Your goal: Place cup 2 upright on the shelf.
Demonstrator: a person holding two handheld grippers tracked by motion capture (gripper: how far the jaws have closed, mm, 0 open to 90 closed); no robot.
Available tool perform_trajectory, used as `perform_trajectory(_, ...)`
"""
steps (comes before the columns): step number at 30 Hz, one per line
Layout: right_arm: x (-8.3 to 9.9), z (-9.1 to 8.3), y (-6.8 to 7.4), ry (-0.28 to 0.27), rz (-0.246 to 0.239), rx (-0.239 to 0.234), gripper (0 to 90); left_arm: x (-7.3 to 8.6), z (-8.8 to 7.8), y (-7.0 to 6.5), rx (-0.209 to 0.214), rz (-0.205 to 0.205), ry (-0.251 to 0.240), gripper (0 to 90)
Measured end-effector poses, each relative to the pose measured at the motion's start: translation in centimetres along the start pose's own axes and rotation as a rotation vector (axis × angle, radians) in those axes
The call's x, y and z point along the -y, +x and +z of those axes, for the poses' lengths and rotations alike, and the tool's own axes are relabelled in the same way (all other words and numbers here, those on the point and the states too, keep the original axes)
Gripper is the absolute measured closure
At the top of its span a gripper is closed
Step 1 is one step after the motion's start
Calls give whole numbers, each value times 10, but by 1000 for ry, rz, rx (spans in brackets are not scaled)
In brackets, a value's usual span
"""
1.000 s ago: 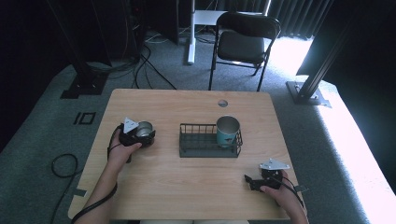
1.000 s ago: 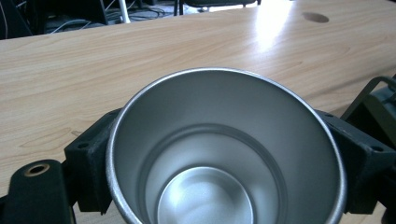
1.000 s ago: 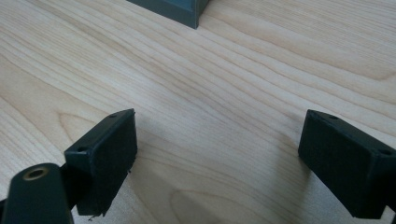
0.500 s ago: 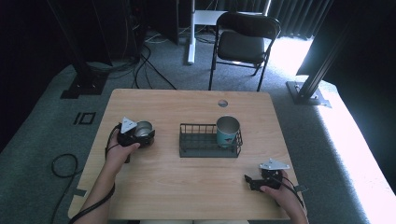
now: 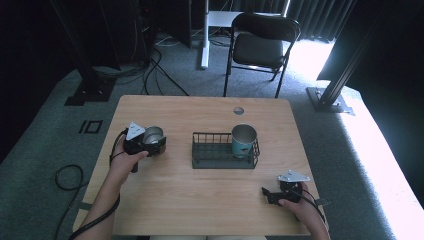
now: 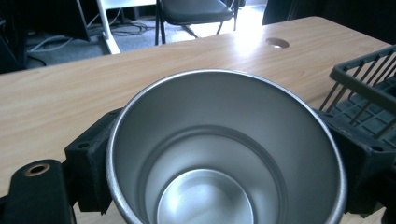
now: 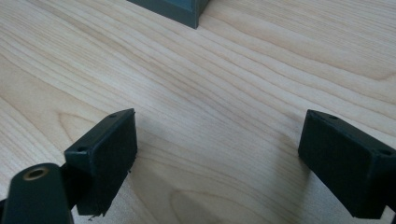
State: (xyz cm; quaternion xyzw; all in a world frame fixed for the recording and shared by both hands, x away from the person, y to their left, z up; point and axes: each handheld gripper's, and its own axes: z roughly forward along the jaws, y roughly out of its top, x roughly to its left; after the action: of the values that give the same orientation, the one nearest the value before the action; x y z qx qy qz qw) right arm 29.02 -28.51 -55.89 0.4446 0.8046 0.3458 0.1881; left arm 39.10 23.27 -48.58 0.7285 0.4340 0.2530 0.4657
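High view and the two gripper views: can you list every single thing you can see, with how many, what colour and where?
Steel cup: 1, silver, between the left gripper's jaws.
Teal cup: 1, teal outside, in the rack's right end.
Wire rack: 1, dark, table middle.
Table: 1, light wood.
Folding chair: 1, black, beyond the table.
Left gripper: 1, black, table's left.
Right gripper: 1, black, jaws apart, near right.

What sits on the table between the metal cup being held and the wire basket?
Nothing: in the high view, bare wood of the table separates the metal cup, gripped by the left gripper, from the wire basket.
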Motion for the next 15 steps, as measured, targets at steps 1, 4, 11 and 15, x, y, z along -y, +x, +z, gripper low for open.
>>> perform_trajectory(1,0,0,0,0,0,0,112,-2,-1,-1,9,10,2,141)
perform_trajectory(4,0,0,0,0,1,0,112,-6,-2,-5,17,22,1,141)
perform_trajectory(11,0,0,0,0,1,0,112,-19,-8,-14,50,66,2,141)
perform_trajectory(15,0,0,0,0,1,0,112,-25,-9,-19,64,78,1,141)
